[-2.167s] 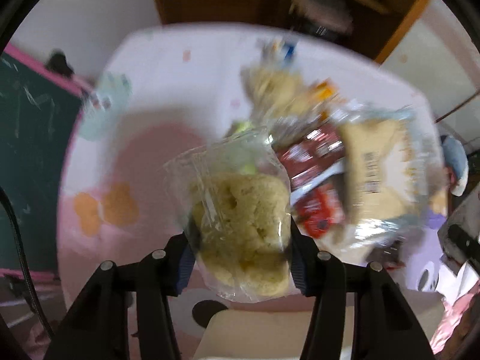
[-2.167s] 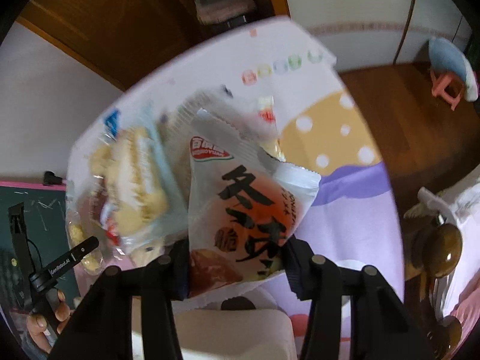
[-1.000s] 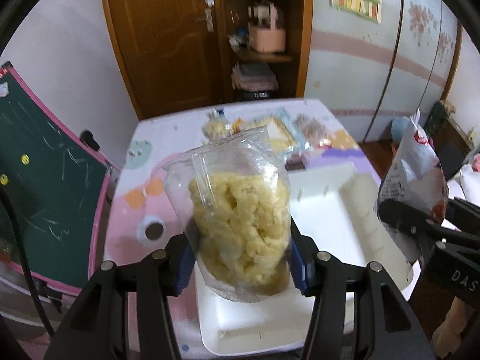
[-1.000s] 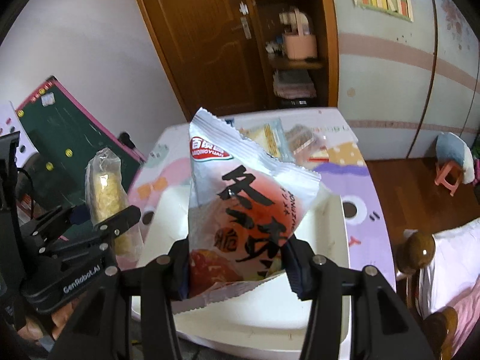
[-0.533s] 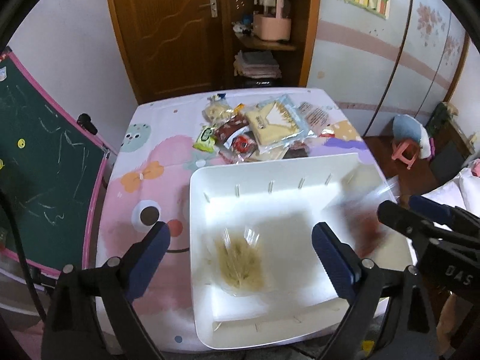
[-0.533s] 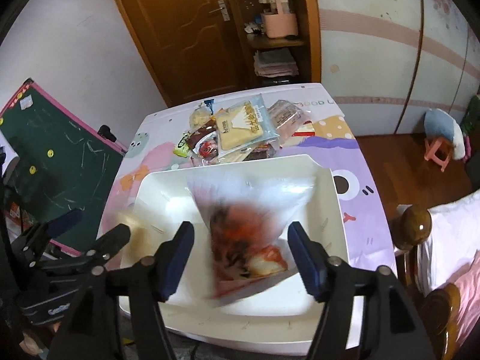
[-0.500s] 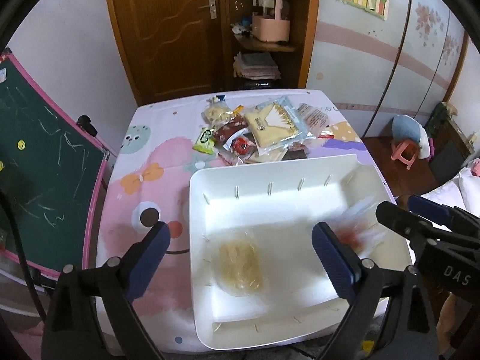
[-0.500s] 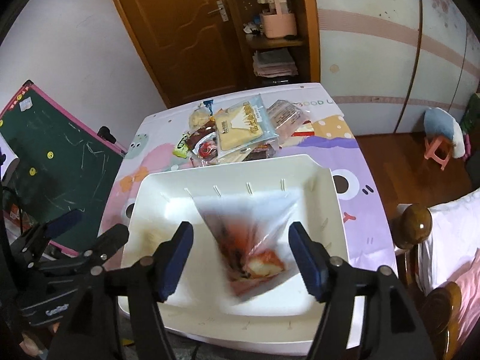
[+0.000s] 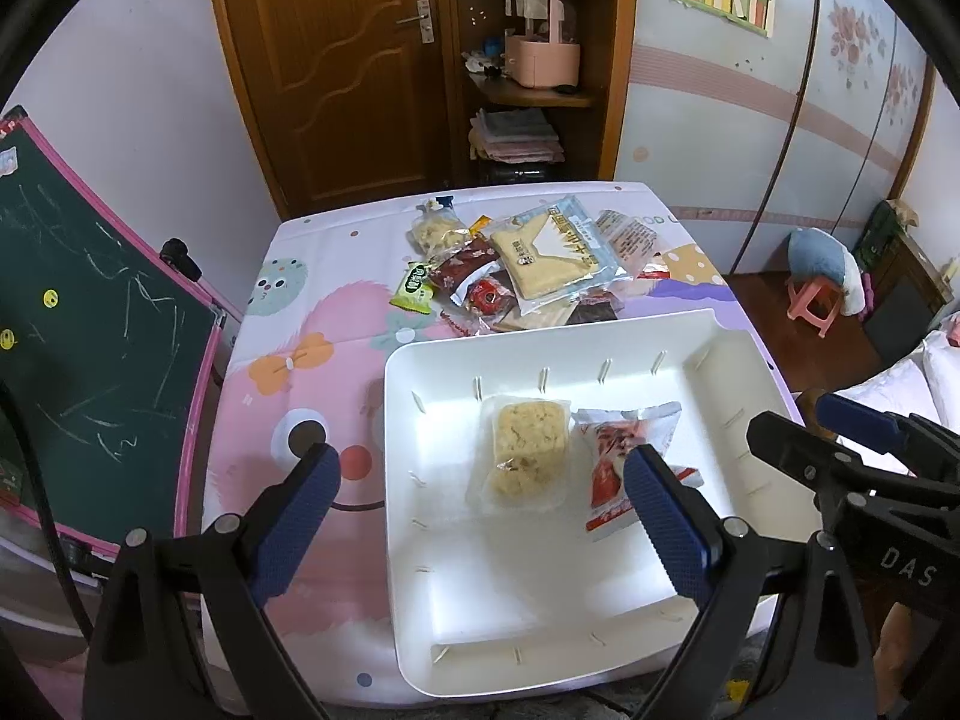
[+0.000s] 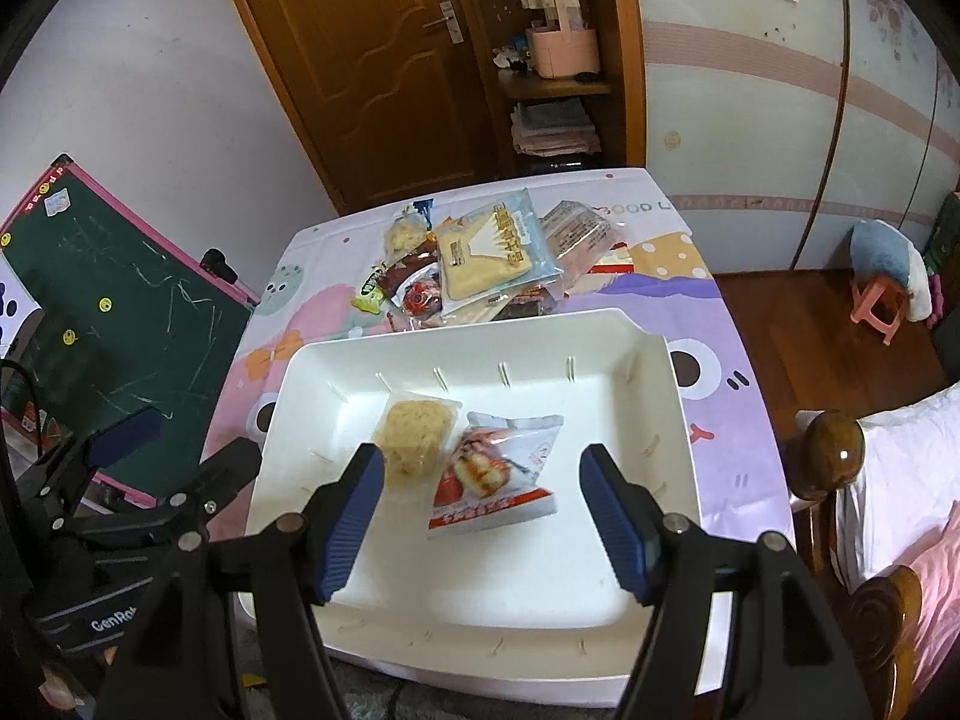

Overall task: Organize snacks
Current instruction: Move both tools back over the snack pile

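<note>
A white tray point(image 9: 414, 648) point(image 10: 672, 372) sits at the near edge of the table. Two snacks lie in it side by side: a clear bag of yellow crumbly cake point(image 9: 528, 450) point(image 10: 415, 433) and a white and red packet point(image 9: 618, 456) point(image 10: 498, 468). My left gripper point(image 9: 480, 516) hangs open above the tray's left half, nothing between its blue pads. My right gripper point(image 10: 483, 519) is open over the packet, apart from it; it also shows at the right of the left wrist view point(image 9: 798, 432). A pile of snacks point(image 9: 516, 264) point(image 10: 480, 264) lies behind the tray.
The table wears a pink and purple cartoon cloth point(image 9: 300, 324). A green chalkboard point(image 9: 78, 312) leans at its left. A wooden door point(image 9: 336, 60) and shelves stand behind, a wooden bedpost point(image 10: 831, 450) and bedding at the right.
Both grippers opened and dropped their snacks. The cake bag and the red and white packet fell into the tray and now lie still on its floor.
</note>
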`<action>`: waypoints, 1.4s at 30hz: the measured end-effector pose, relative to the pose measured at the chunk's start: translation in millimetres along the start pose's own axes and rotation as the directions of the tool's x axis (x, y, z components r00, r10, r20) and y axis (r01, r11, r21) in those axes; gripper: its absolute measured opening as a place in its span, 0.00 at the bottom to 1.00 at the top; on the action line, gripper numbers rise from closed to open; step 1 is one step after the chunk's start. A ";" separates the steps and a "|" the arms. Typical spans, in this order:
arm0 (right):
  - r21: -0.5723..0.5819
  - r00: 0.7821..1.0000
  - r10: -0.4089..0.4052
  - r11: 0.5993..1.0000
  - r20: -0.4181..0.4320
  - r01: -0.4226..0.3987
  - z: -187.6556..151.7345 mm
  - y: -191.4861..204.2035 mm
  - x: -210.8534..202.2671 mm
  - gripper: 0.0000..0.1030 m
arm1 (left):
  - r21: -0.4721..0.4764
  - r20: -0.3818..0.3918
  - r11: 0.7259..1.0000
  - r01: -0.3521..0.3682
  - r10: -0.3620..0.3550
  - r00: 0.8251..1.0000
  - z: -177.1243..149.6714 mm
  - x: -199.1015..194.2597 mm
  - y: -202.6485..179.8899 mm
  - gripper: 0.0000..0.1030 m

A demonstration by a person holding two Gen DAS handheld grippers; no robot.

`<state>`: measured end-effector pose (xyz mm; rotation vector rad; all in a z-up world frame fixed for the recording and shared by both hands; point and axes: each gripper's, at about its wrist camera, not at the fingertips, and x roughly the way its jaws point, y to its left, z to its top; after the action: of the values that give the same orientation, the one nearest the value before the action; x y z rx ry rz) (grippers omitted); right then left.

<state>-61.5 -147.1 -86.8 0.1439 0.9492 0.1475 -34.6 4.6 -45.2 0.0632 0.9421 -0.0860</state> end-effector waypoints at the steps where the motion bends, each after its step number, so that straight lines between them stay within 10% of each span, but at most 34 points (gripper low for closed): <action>1: 0.001 1.000 0.002 1.000 -0.004 -0.002 0.3 -0.2 0.8 0.66 | 0.001 -0.001 1.000 0.000 0.000 1.000 0.0 0.2 0.3 0.92; 23: -0.039 0.999 -0.002 0.999 -0.046 0.000 13.3 -1.1 29.1 0.66 | -0.042 -0.048 0.999 -0.018 0.016 0.999 23.2 30.1 14.4 0.92; 42: -0.170 0.980 -0.040 0.983 0.194 0.074 202.1 0.3 -6.7 0.66 | 0.037 0.160 0.989 -0.146 0.139 0.977 195.6 11.2 64.7 0.92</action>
<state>99.7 -159.8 34.7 -0.0326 0.7451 0.1612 135.9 50.5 61.6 0.1664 0.7757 0.0191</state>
